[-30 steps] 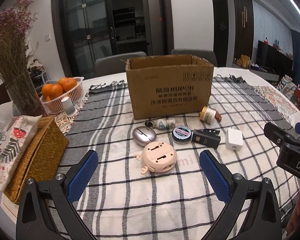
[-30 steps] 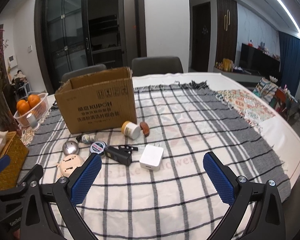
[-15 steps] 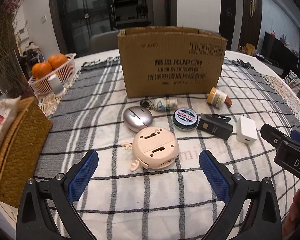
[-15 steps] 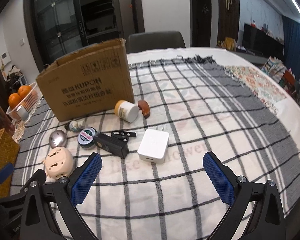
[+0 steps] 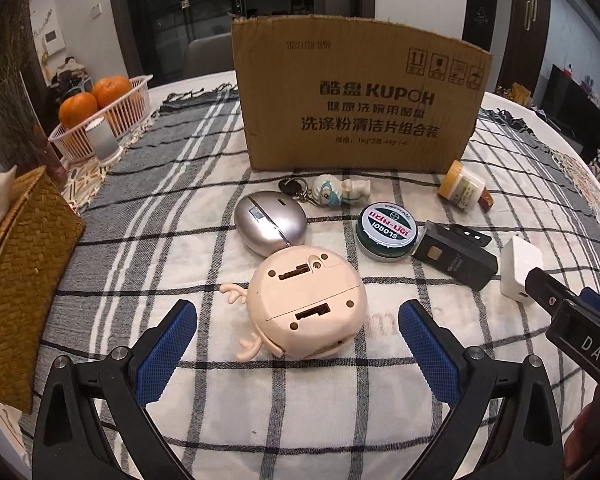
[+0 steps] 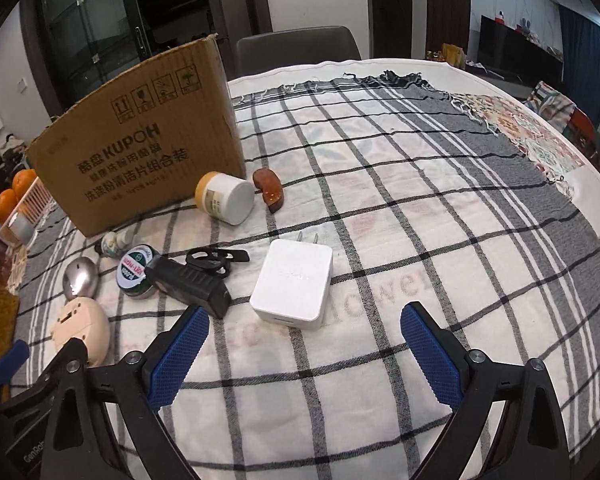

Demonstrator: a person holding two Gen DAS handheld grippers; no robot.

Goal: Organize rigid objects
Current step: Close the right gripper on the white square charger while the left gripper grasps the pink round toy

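The left gripper [image 5: 298, 338] is hovering wide open and empty, the pink round toy [image 5: 306, 304] lying between and just beyond its fingertips. The right gripper [image 6: 304, 346] is closing slightly, holding nothing, with the white charger [image 6: 292, 284] lying just beyond its fingers, near the cardboard box [image 6: 140, 136].

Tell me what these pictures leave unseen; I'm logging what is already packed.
- Inside of the cardboard box: both views; its front wall hides it.
- Face of the pink round toy: left view; it lies underside up.
- White charger: left view; the right gripper covers one corner.
- Jar label: right view; too small to read.
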